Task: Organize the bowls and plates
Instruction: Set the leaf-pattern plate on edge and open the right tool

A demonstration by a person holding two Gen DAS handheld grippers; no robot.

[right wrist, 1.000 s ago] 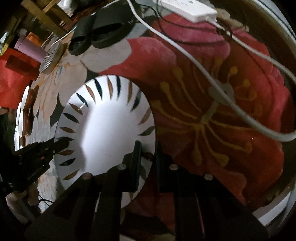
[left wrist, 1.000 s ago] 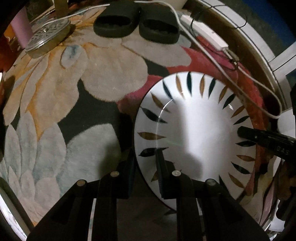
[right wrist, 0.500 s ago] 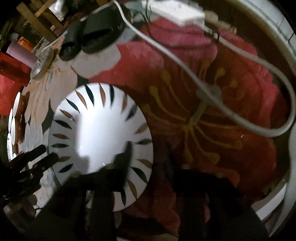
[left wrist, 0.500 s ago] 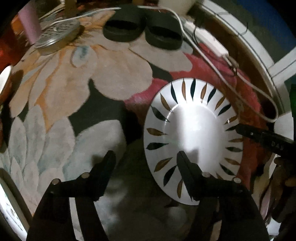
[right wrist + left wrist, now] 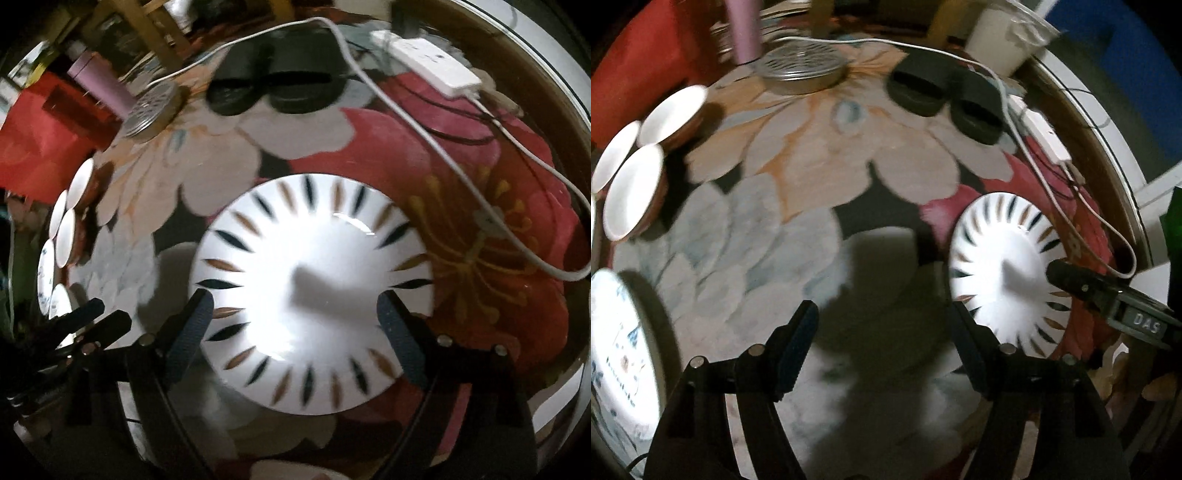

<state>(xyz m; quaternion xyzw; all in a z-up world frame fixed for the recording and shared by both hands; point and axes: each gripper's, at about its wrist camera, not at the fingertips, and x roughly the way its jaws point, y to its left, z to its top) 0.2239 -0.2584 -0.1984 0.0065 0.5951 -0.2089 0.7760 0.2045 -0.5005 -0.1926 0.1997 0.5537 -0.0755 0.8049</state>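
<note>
Both grippers have let go of the plate [image 5: 314, 295], which lies flat on the rug [image 5: 812, 177]; the left gripper [image 5: 882, 354] and right gripper [image 5: 295, 332], jaws just opened wide and empty, have lifted away

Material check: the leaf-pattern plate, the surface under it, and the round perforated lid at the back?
Leaf-pattern plate: looks like glazed ceramic, from its glossy white face with sharp highlights; melamine not ruled out.
Floral rug: woven pile textile, matte and fuzzy, no glare.
Perforated lid: likely thin metal, from its grey sheen and a shiny rim band; blurred, so coated plastic is possible.
</note>
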